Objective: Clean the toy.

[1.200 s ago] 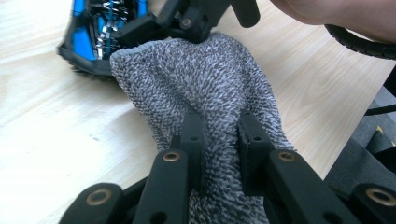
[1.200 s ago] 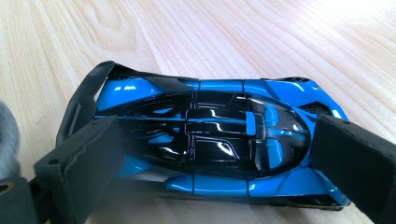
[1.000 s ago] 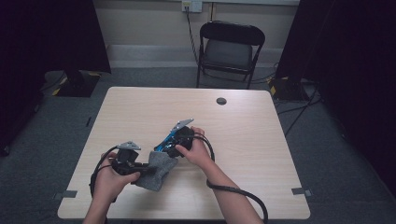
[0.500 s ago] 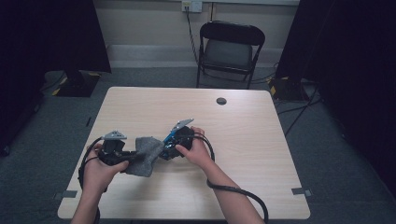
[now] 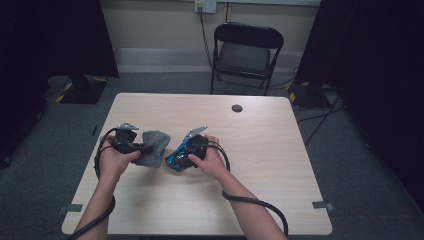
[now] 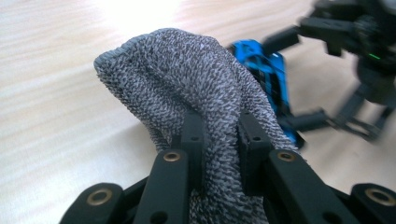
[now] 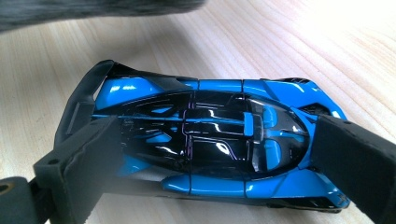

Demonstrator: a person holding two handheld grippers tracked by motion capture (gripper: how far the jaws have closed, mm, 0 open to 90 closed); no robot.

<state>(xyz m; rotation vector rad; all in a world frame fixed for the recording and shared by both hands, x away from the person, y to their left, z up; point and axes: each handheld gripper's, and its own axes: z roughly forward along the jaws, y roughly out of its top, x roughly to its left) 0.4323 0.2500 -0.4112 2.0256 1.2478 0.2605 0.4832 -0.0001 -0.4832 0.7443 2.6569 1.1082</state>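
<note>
A grey knitted cloth (image 5: pixel 154 147) hangs bunched at the left of the table, beside a blue and black toy car (image 5: pixel 175 160). My left gripper (image 5: pixel 141 147) is shut on the cloth; in the left gripper view its jaws (image 6: pixel 219 126) pinch a fold of the cloth (image 6: pixel 187 74), with the car (image 6: pixel 264 65) and the other gripper (image 6: pixel 359 60) behind it. My right gripper (image 5: pixel 181 156) is shut on the car. In the right gripper view the car (image 7: pixel 210 107) lies sideways between the two pads (image 7: pixel 93 144), on the tabletop. The cloth's edge (image 7: pixel 93 9) blurs across the top.
The wooden table (image 5: pixel 260 165) has a small black round disc (image 5: pixel 237 108) near its far edge. A black folding chair (image 5: pixel 245 50) stands behind the table. Black cables (image 5: pixel 250 202) trail from both grippers toward the near edge.
My left gripper has moved left and away from me with the grey cloth, drawing it off to the car's left side. The right gripper and the car stayed put.
</note>
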